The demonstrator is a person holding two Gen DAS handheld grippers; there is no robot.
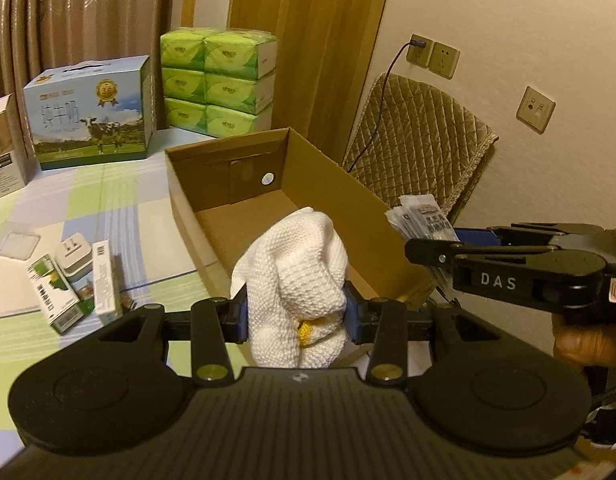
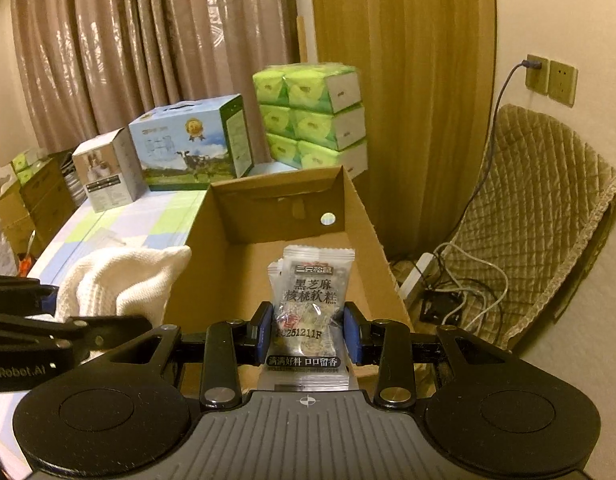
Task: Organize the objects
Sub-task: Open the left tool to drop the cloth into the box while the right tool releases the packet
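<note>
checked bedspread [image 1: 108, 208] underneath; left gripper [image 1: 296, 316] clamped on a white knit cloth [image 1: 296, 264], right gripper [image 2: 308, 332] pinching snack packets [image 2: 314, 280]. both hang at the near end of the open cardboard box [image 1: 328, 184], whose long axis runs straight ahead.

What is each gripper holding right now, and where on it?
Left gripper clamps the white knitted cloth near its bunched lower part; right gripper pinches the snack packets across their lower middle.

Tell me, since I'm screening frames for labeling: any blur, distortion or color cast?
Left wrist view: warm yellow cast, fisheye bending the door frame, dark corners; white cloth sharp. Right wrist view: same cast and curvature; snack packet print readable, tissue packs slightly soft.
</note>
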